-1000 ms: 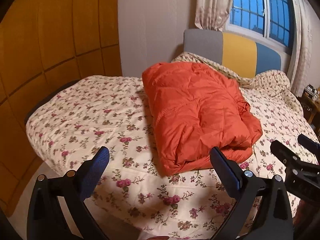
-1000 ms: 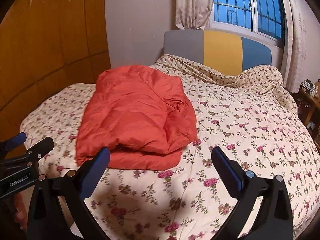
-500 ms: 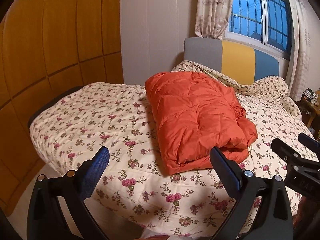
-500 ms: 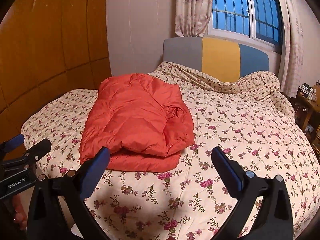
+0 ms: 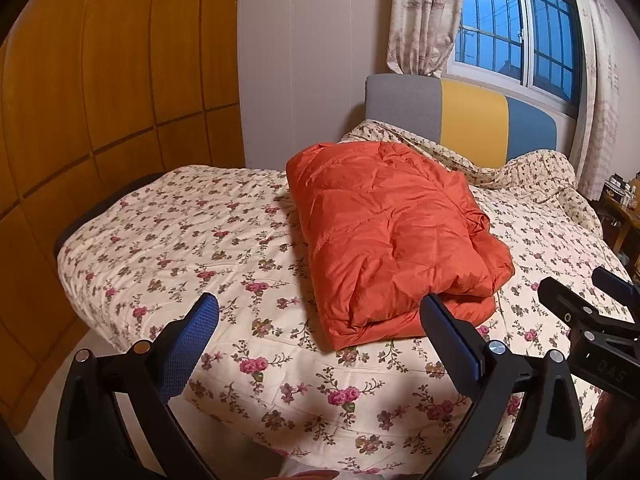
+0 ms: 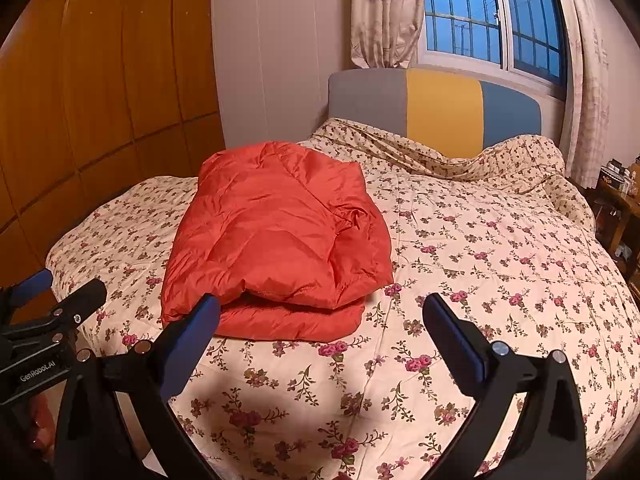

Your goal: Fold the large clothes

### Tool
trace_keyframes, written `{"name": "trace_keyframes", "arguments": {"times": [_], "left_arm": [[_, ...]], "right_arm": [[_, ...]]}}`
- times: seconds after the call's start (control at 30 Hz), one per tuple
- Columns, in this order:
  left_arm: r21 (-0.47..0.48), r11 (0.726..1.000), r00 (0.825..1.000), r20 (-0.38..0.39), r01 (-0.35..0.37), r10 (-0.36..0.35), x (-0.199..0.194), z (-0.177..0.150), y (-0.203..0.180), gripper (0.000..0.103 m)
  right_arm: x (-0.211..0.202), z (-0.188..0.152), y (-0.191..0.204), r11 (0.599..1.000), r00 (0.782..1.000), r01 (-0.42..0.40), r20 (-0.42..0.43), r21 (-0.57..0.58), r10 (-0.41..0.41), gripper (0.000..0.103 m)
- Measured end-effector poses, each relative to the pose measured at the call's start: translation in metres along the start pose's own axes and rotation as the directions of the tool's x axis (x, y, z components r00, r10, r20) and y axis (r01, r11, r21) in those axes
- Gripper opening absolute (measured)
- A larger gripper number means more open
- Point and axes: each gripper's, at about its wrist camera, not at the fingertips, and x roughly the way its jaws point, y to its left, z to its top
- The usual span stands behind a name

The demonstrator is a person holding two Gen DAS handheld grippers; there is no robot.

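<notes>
An orange puffer jacket (image 5: 392, 236) lies folded into a thick rectangular bundle on the floral bed cover (image 5: 192, 240); it also shows in the right wrist view (image 6: 276, 240). My left gripper (image 5: 320, 328) is open and empty, held off the foot of the bed, short of the jacket. My right gripper (image 6: 320, 328) is open and empty, also back from the bed's front edge, with the jacket ahead and to its left. Each gripper shows at the edge of the other's view: the right one (image 5: 592, 320) and the left one (image 6: 52, 312).
The bed's grey, yellow and blue headboard (image 6: 436, 108) stands at the far end under a window (image 6: 492, 20) with curtains. Wooden wardrobe panels (image 5: 100, 100) run along the left. A wooden side table (image 6: 624, 208) with small items stands at the right.
Both grippers have pulled back and up from the bed, so the jacket looks smaller and farther. The jacket has not moved. Both stay open.
</notes>
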Motion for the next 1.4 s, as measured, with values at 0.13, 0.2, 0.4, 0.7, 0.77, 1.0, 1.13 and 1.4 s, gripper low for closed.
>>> {"name": "trace_keyframes", "arguments": {"times": [0.13, 0.2, 0.4, 0.7, 0.77, 1.0, 1.13, 1.4], "left_arm": [[-0.002, 1.000, 1.000, -0.004, 0.003, -0.003, 0.001, 0.000, -0.002, 0.100], [-0.003, 1.000, 1.000, -0.007, 0.004, -0.004, 0.001, 0.000, -0.002, 0.100], [-0.003, 1.000, 1.000, -0.004, -0.001, 0.001, 0.002, 0.000, -0.003, 0.100], [0.032, 0.999, 1.000, 0.007, 0.004, -0.005, 0.003, -0.002, -0.012, 0.100], [0.033, 0.999, 1.000, 0.005, 0.012, -0.012, 0.003, -0.002, -0.013, 0.100], [0.003, 0.999, 0.999, -0.004, 0.034, -0.034, 0.008, -0.003, -0.015, 0.100], [0.017, 1.000, 1.000, -0.005, 0.026, -0.026, 0.013, -0.004, -0.017, 0.100], [-0.035, 0.999, 0.995, -0.104, 0.003, -0.007, 0.049, -0.002, -0.004, 0.100]], "right_arm": [[0.001, 0.000, -0.001, 1.000, 1.000, 0.002, -0.002, 0.003, -0.002, 0.101], [0.001, 0.000, -0.002, 1.000, 1.000, 0.001, -0.004, 0.007, -0.001, 0.101], [0.004, 0.000, -0.002, 1.000, 1.000, -0.001, -0.010, 0.010, 0.001, 0.101], [0.007, 0.001, -0.006, 1.000, 1.000, -0.002, -0.015, 0.023, 0.002, 0.101], [0.008, 0.000, -0.007, 1.000, 1.000, -0.002, -0.020, 0.026, 0.002, 0.101], [0.016, -0.001, -0.011, 0.999, 0.999, -0.002, -0.037, 0.034, 0.003, 0.101], [0.025, -0.002, -0.016, 0.999, 0.998, -0.005, -0.058, 0.053, 0.008, 0.101], [0.053, -0.001, -0.041, 0.994, 0.993, 0.029, -0.113, 0.104, -0.017, 0.101]]}}
